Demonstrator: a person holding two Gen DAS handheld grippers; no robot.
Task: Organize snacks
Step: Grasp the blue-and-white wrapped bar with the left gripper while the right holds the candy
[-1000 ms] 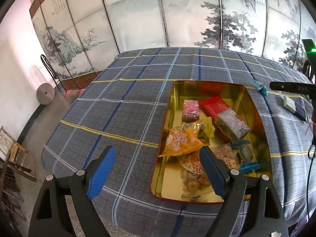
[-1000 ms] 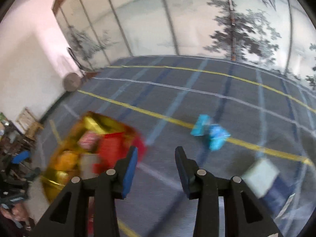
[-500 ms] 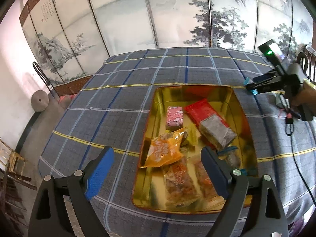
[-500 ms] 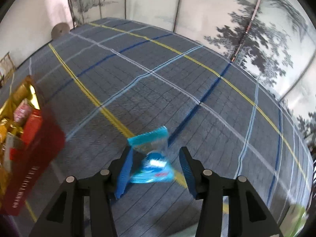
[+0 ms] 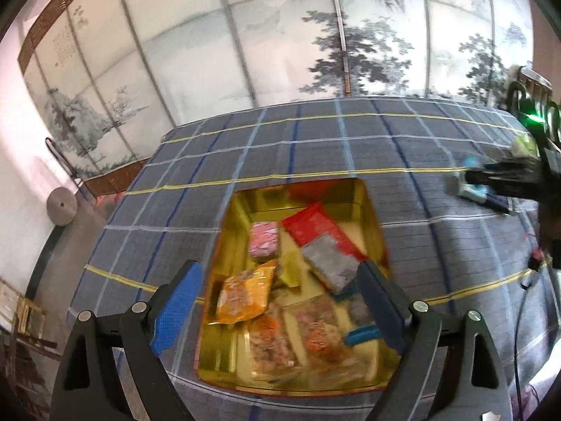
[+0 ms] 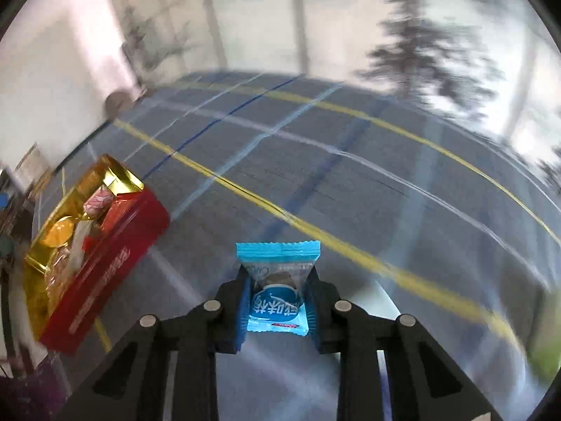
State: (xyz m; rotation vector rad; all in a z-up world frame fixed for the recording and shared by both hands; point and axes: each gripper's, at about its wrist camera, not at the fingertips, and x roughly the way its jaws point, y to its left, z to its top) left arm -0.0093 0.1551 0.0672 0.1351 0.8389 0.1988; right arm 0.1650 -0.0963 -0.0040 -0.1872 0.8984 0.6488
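The light-blue snack packet (image 6: 277, 298) bears white Chinese characters on a dark-blue oval, seen upside down and hard to read for certain. Left of the packet, the red outer wall of the gold tin (image 6: 105, 280) carries a line of pale characters, too blurred to read

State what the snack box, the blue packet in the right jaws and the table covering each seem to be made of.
Snack box: probably tin, possibly foil-lined card; mirror-gold inside, glossy red outside.
Blue packet: thin plastic film, shiny, with a serrated crimped end.
Table covering: woven cloth, matte, plaid lines.
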